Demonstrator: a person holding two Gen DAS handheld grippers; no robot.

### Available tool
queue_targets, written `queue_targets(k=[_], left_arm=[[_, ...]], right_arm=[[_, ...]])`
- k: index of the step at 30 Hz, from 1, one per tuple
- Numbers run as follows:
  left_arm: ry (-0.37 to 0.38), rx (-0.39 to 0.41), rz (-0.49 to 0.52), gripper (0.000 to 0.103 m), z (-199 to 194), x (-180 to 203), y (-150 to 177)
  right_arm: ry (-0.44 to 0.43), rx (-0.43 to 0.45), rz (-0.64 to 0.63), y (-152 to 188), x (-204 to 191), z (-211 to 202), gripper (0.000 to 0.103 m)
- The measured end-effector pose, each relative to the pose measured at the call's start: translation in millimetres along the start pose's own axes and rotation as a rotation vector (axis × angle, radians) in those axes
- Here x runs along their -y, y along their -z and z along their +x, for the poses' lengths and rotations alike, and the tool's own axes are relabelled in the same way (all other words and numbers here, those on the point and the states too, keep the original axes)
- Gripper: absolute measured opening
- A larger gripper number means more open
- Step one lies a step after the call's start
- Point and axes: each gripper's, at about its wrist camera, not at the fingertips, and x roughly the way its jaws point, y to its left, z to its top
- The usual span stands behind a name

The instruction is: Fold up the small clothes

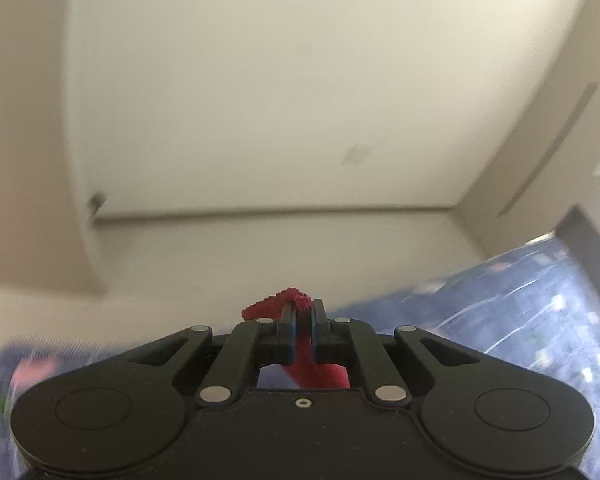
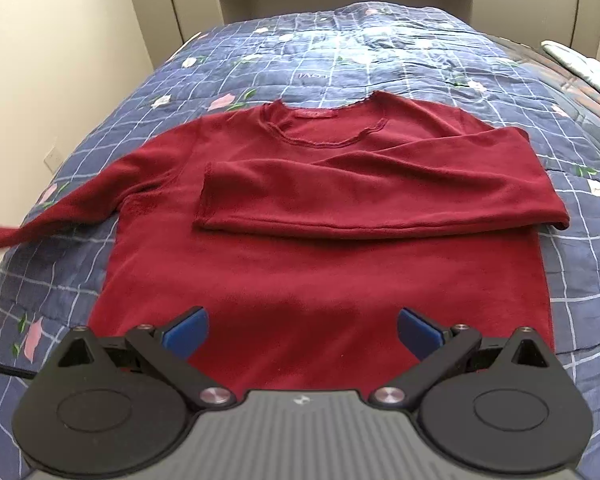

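Note:
A small dark red sweater [image 2: 320, 272] lies flat on the bed, neck away from me. Its right sleeve [image 2: 380, 188] is folded across the chest. Its left sleeve [image 2: 80, 200] stretches out to the left edge of the right wrist view. My left gripper [image 1: 302, 316] is shut on the red sleeve cuff [image 1: 276, 304], lifted and tilted up toward the wall. My right gripper [image 2: 302, 334] is open and empty above the sweater's hem.
The bed has a blue checked quilt with pink flowers [image 2: 340, 48]. A cream wall [image 2: 60, 60] runs along the bed's left side. A pillow [image 2: 580, 64] lies at the far right. The left wrist view shows mostly blurred walls [image 1: 260, 100].

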Motion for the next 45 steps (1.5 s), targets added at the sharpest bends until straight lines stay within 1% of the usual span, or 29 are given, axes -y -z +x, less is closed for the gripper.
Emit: queue_targets(k=[3,5,8,10,13,16,19,22,24,27,30,31,33,36,38,39,40,42,43,44,45], left_arm=[[0.106,0.093,0.074,0.006,-6.6,29.9,-29.9],[0.192,0.154,0.105,0.006,-13.7,53.0,-49.6],[0.348,0.187,0.122,0.006,-24.5,84.6,-66.0],[0.457,0.188,0.15,0.006,-33.8,107.3,-67.8],[0.581,0.166,0.215,0.006,-48.0,141.2,-55.0],[0.7,0.126,0.269,0.006,-61.9,173.2,-31.2],[0.795,0.052,0.318,0.006,-74.9,204.8,3.9],[0.867,-0.011,0.393,0.007,-84.5,230.1,44.8],[0.896,-0.058,0.444,0.007,-92.0,246.0,79.4],[0.927,-0.137,0.493,0.007,-96.4,263.6,130.3],[0.942,-0.2,0.555,0.007,-97.6,268.9,181.3],[0.946,-0.224,0.572,0.007,-103.3,263.0,204.9],[0.945,-0.286,0.619,0.007,-98.8,268.1,243.1],[0.928,-0.374,0.668,0.008,-89.4,269.4,288.3],[0.917,-0.423,0.696,0.008,-81.7,271.4,305.4],[0.908,-0.437,0.706,0.012,-81.9,270.6,309.3],[0.903,-0.452,0.717,0.019,-82.6,271.0,315.3],[0.889,-0.478,0.736,0.025,-86.0,272.2,318.6],[0.886,-0.484,0.737,0.032,-90.7,271.1,312.4],[0.881,-0.494,0.739,0.037,-89.1,269.5,313.0],[0.873,-0.501,0.737,0.046,-89.8,267.5,310.8]], right_arm=[[0.002,0.005,0.024,-1.5,4.9,-0.3,0.103],[0.005,0.008,0.041,-2.2,8.8,-0.2,0.103],[0.011,0.011,0.064,-2.6,14.2,-0.8,0.103],[0.013,0.015,0.075,-2.9,18.0,-1.3,0.103],[0.018,0.024,0.084,-3.3,23.4,-2.2,0.103],[0.03,0.03,0.1,-2.8,33.6,-4.0,0.103],[0.046,0.033,0.118,-1.6,47.2,-6.2,0.103],[0.068,0.035,0.134,0.5,63.0,-9.9,0.103],[0.086,0.033,0.143,2.4,73.8,-13.8,0.103],[0.111,0.028,0.155,6.8,91.5,-18.9,0.103],[0.138,0.017,0.167,13.5,109.1,-23.0,0.103],[0.144,0.008,0.175,16.0,115.1,-24.6,0.103],[0.164,0.002,0.185,20.8,126.5,-26.8,0.103],[0.189,-0.005,0.198,26.7,142.0,-30.4,0.103],[0.204,-0.007,0.206,28.8,149.7,-32.5,0.103],[0.209,-0.006,0.208,28.7,152.5,-33.0,0.103],[0.212,-0.004,0.21,29.4,155.0,-34.1,0.103],[0.217,-0.001,0.213,29.3,157.2,-35.6,0.103],[0.217,0.0,0.214,29.1,157.8,-35.6,0.103],[0.215,0.002,0.213,28.6,157.6,-35.7,0.103],[0.212,0.004,0.211,27.2,157.3,-34.6,0.103]])
